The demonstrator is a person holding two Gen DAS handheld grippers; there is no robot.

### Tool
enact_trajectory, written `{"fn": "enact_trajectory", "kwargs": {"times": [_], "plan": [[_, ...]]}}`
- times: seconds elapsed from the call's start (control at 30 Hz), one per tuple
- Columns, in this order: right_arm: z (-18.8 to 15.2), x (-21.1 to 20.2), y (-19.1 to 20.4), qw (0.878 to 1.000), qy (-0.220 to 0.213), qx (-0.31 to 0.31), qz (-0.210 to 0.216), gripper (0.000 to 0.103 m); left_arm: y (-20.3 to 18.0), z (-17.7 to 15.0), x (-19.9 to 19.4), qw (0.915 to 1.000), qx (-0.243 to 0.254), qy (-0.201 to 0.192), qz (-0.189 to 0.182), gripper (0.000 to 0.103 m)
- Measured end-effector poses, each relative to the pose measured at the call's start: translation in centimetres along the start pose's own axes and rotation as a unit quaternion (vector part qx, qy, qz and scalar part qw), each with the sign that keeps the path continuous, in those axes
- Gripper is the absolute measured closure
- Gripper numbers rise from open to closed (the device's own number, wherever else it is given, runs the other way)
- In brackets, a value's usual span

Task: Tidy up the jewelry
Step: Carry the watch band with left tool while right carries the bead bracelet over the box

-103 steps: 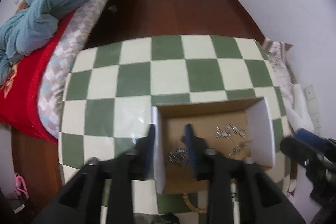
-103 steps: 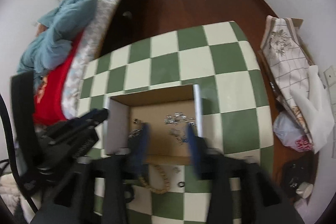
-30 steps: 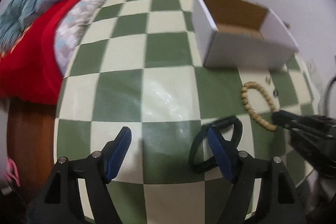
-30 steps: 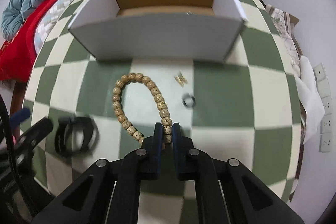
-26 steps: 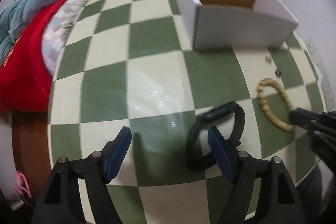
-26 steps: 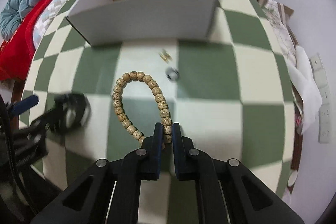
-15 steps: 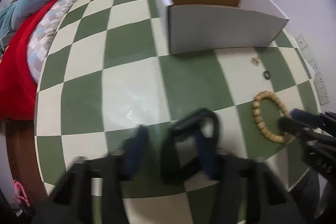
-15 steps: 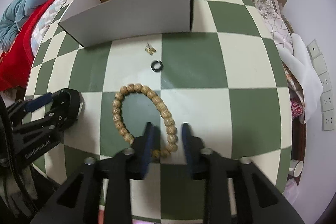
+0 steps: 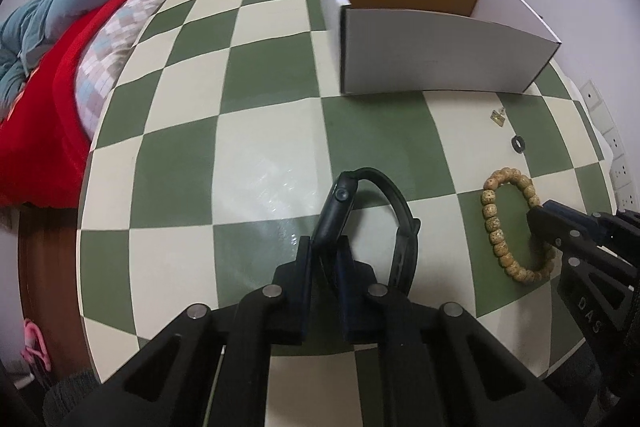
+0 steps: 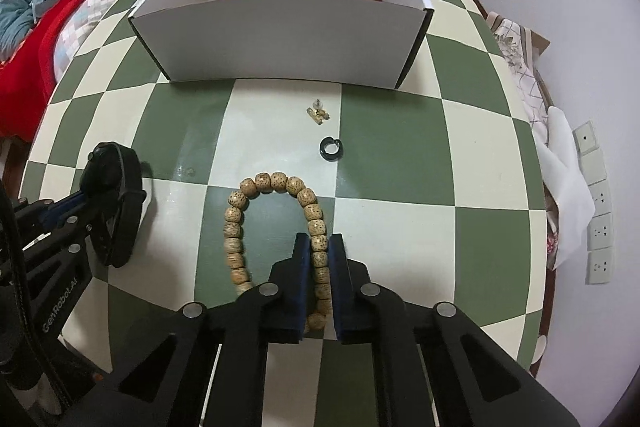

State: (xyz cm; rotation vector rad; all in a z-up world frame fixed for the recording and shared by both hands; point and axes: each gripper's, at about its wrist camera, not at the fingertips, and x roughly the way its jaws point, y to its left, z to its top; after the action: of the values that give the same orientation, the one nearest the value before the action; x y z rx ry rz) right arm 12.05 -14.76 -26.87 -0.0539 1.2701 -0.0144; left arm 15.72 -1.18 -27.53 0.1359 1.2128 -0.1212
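On the checkered table (image 10: 400,147) (bed (image 9: 80,39) beside), both fingers' pairs clamp watch (image 9: 340,211), bead bracelet (image 10: 276,183).

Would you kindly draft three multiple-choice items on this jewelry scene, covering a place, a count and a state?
1. Where does the black ring lie?
A. inside the box
B. on the table between the bead bracelet and the box
C. on the bed

2. How many small loose pieces lie between the bead bracelet and the white box?
A. two
B. four
C. none

3. What is the left tool doing?
A. open above the box
B. shut on the black watch
C. shut on the ring

Answers: 1 B, it sits on the checkered table; 2 A, the ring and a gold earring; 3 B, its fingers clamp the black watch.
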Motion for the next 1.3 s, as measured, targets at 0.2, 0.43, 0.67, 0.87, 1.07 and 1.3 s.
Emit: {"fn": "enact_trajectory", "kwargs": {"times": [0.2,0.43,0.67,0.87,1.07,1.3], "plan": [[-0.3,-0.4,-1.0,0.999,-0.015,0.021,0.020,0.094,1.0,-0.4,-1.1,0.9995,-0.028,-0.009,0.007,0.095],[0.3,-4.6,-2.9,0.996,-0.079,0.047,0.017,0.094,1.1,1.4,-4.6,0.9976,-0.037,-0.051,0.030,0.095],[2.9,-9.5,-3.9,0.989,-0.142,0.040,-0.005,0.094,0.9,4.8,-8.8,0.9944,-0.042,-0.093,0.029,0.095],[6.5,-15.1,-4.4,0.979,-0.200,0.031,-0.012,0.094,0.5,9.1,-12.7,0.9895,-0.028,-0.139,0.027,0.095],[11.2,-17.5,-4.1,0.974,-0.228,0.014,-0.012,0.094,0.3,13.7,-13.3,0.9877,-0.011,-0.154,0.027,0.095],[17.0,-13.8,-4.1,0.982,-0.190,0.015,0.005,0.094,0.2,17.7,-9.1,0.9934,0.007,-0.113,0.020,0.095]]}}
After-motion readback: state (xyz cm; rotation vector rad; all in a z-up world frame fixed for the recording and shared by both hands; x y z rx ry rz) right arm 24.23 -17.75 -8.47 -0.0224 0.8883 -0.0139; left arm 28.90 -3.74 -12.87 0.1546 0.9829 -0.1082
